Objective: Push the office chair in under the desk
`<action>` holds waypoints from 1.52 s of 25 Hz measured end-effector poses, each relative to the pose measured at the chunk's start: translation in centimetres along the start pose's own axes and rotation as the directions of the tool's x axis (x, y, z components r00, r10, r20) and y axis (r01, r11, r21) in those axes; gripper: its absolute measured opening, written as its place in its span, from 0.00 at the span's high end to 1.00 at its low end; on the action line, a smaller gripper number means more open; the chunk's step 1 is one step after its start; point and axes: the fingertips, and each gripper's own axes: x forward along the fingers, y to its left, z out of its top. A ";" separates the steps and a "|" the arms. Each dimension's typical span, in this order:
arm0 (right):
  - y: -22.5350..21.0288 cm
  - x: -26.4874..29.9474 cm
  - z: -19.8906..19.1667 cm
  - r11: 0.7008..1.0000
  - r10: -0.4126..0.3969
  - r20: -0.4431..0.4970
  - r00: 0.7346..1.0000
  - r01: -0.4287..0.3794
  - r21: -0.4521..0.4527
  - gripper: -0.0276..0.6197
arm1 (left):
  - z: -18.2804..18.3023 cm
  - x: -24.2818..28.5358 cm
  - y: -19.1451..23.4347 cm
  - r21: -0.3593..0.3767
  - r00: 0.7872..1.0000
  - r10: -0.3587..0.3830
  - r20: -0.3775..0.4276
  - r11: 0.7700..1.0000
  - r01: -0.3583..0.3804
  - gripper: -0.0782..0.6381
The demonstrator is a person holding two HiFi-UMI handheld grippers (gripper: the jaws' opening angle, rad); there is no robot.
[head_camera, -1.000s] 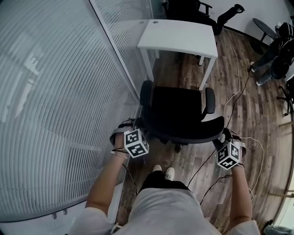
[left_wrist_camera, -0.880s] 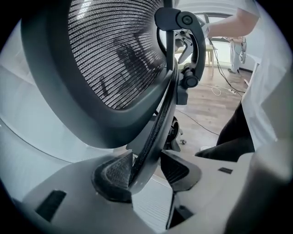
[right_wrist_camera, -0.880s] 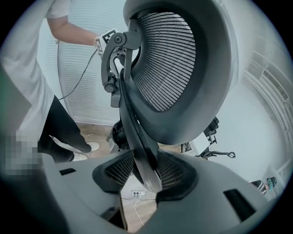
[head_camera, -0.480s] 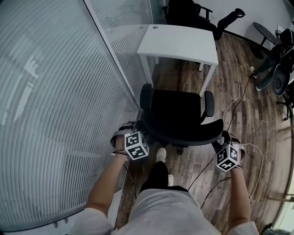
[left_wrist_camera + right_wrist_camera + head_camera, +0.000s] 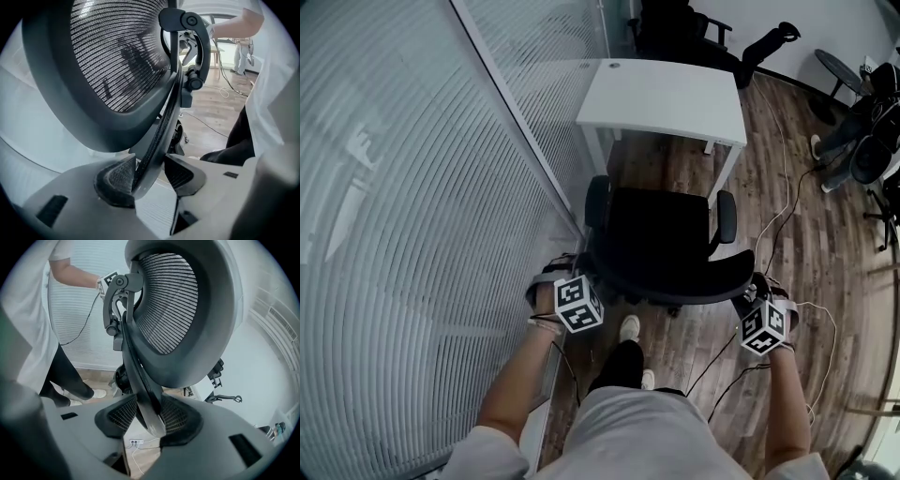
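Note:
A black office chair (image 5: pixel 661 234) stands on the wood floor just in front of a white desk (image 5: pixel 666 89), its seat facing the desk. I grip its mesh backrest (image 5: pixel 117 56) from behind at both sides. My left gripper (image 5: pixel 584 272) has its jaws round the backrest's left rim, and the rim runs between the pads (image 5: pixel 117 176) in the left gripper view. My right gripper (image 5: pixel 752 292) is shut on the right rim, where both pads (image 5: pixel 176 416) press on the backrest frame (image 5: pixel 140 376).
A glass wall with blinds (image 5: pixel 412 234) runs close along the left of the chair and desk. Cables (image 5: pixel 787 216) trail over the floor at the right. Other black chairs stand behind the desk (image 5: pixel 684 28) and at the far right (image 5: pixel 862 141). The person's shoe (image 5: pixel 628 328) is just behind the chair.
The chair and both grippers have moved forward toward the desk, and the gap between seat and desk has shrunk. The person has stepped forward behind it. The grips are unchanged.

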 end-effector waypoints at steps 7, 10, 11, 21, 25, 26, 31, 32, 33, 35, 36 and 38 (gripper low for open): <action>-2.8 1.7 0.5 1.000 -0.002 0.001 1.000 0.002 0.005 0.70 | 0.7 1.4 3.0 0.013 1.000 -0.007 0.008 1.000 0.007 0.61; -3.3 2.3 0.2 1.000 -0.005 -0.003 1.000 0.005 0.010 0.70 | 0.9 2.1 3.5 0.019 1.000 -0.005 0.008 1.000 0.005 0.61; -3.5 2.6 0.2 1.000 -0.005 -0.007 1.000 0.005 0.012 0.70 | 1.0 2.3 3.9 0.022 1.000 -0.005 0.010 1.000 0.005 0.61; -6.9 6.1 1.8 1.000 -0.004 -0.041 0.999 0.006 0.031 0.70 | 0.4 4.8 8.7 0.047 1.000 -0.009 0.026 0.999 0.007 0.61; -8.1 7.2 2.6 0.999 -0.009 -0.047 0.999 0.011 0.037 0.70 | 0.3 5.5 10.6 0.056 0.999 -0.013 0.035 0.998 0.012 0.61; -8.4 7.4 2.9 0.999 -0.009 -0.049 0.999 0.011 0.039 0.70 | 0.2 5.6 11.0 0.059 0.999 -0.016 0.035 0.998 0.014 0.61; -9.6 8.3 3.8 0.999 -0.022 -0.048 0.999 0.024 0.046 0.70 | -0.1 6.1 13.2 0.069 0.999 -0.013 0.036 0.998 0.010 0.61; -9.9 8.5 4.0 0.998 -0.027 -0.046 0.999 0.029 0.047 0.70 | -0.1 6.3 13.6 0.069 0.999 -0.011 0.036 0.998 0.008 0.61; -10.3 8.7 4.2 0.998 -0.029 -0.045 0.999 0.032 0.048 0.70 | 0.0 6.4 14.1 0.070 0.999 -0.010 0.034 0.998 0.007 0.61; -10.9 9.1 4.4 0.998 -0.028 -0.045 0.999 0.030 0.049 0.70 | 0.1 6.6 14.9 0.070 1.000 -0.008 0.030 0.998 0.006 0.61; -11.2 9.3 4.5 0.998 -0.027 -0.046 0.999 0.029 0.049 0.70 | 0.1 6.8 15.2 0.070 1.000 -0.007 0.030 0.998 0.005 0.61; -11.8 9.8 4.6 0.998 -0.026 -0.047 0.999 0.029 0.050 0.70 | 0.2 7.1 15.9 0.072 0.999 -0.005 0.033 0.997 0.002 0.61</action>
